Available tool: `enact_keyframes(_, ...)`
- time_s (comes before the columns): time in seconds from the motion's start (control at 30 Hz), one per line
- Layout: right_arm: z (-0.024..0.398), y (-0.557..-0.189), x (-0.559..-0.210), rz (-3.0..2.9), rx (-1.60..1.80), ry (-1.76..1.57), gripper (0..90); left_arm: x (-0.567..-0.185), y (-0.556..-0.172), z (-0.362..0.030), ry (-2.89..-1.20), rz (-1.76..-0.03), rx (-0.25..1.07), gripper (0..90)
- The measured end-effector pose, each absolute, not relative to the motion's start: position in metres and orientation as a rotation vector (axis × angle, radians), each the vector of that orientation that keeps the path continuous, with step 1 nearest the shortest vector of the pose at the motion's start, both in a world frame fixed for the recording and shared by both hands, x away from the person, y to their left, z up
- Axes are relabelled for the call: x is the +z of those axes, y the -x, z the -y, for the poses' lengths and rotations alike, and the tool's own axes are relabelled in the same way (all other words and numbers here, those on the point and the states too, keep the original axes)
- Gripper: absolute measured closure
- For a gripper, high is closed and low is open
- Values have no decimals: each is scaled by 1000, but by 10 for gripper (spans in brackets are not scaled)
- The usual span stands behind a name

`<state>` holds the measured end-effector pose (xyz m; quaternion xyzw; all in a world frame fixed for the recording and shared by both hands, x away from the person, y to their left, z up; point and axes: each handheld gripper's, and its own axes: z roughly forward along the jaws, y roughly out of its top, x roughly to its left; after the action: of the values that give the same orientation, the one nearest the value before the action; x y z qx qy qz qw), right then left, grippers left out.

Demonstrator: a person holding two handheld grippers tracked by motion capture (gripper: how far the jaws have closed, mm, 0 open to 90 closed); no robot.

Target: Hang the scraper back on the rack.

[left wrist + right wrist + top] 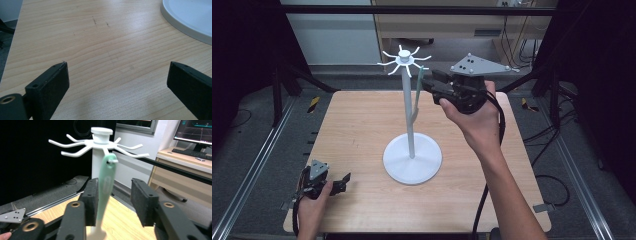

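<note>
Wooden table (362, 130) carries a white hook stand (411, 125) in its middle. My right gripper (113, 200) is raised near the stand's top, jaws apart. Between them hangs a green utensil (106, 185) from one hook; it lies against the left pad, the other pad is clear of it. My left gripper (117, 82) rests low near the table's corner, wide open, holding nothing.

- Right tongs (113, 202): jaws parted, raised before the white hook stand (101, 143).
- Pale green utensil (105, 187): hangs by its eyelet from one stand hook, lying against the left jaw's pad, clear of the right.
- Wooden counter (122, 220) below.
- Monitor (196, 128) and keyboard (191, 153) at upper right.
</note>
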<state>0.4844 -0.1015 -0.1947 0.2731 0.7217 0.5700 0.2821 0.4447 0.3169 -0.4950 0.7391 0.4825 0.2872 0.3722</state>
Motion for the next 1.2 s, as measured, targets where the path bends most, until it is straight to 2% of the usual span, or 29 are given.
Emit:
enact_keyframes(0.6,137,-482,-223,-1928,1427,-844,446,-495,-445,-317,-1897,-1236,736,35)
enact_keyframes(0.73,144,-483,-229,-1914,1391,-887,353,-495,-445,-316,-1899,-1235,732,33)
enact_keyframes(1.0,160,-485,-247,-1863,1333,-950,234,-496,-444,-316,-1902,-1231,730,30)
enact_keyframes(1.2,176,-489,-274,-1835,1286,-1037,79,-496,-445,-315,-1908,-1232,732,30)
